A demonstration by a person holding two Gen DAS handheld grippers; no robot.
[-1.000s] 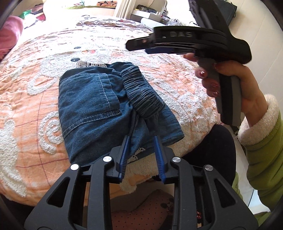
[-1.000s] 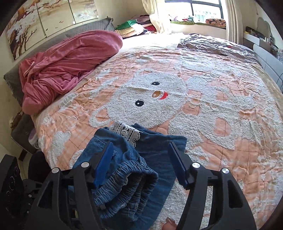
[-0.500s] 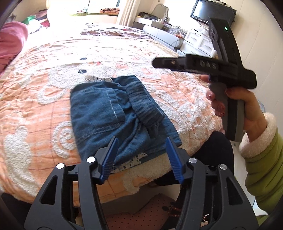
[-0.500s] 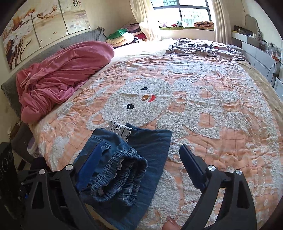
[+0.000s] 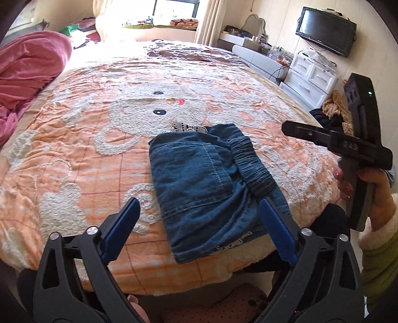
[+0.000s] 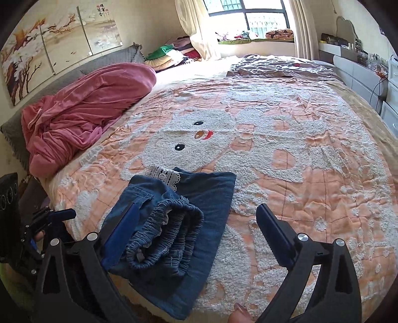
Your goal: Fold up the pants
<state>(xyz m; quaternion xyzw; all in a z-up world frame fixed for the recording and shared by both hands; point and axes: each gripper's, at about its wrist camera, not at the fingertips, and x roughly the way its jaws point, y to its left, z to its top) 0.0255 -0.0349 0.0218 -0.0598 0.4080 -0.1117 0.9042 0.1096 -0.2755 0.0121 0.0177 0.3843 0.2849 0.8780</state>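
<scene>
Two grippers' jaws apart, folded pants [image 5: 206,183] on bedspread [image 5: 74,139]

Folded pants [image 5: 209,183] lie on bed [image 5: 94,159] near its front edge, waistband on top. Blanket heap [image 6: 82,116] behind, far left. Dresser [image 5: 311,79] right of bed. Window [image 6: 246,20] beyond.

Left gripper [image 5: 199,224]: black frame, blue-padded fingers [image 5: 122,224] spread wide, nothing between them, held above the near edge of the bed. Right gripper [image 6: 196,236]: same build, fingers [image 6: 272,236] likewise spread wide and gripping nothing. Right hand [image 5: 365,188], red-painted nails, green fleece-cuffed sleeve, grips its grey handle, held right of the bed.
</scene>
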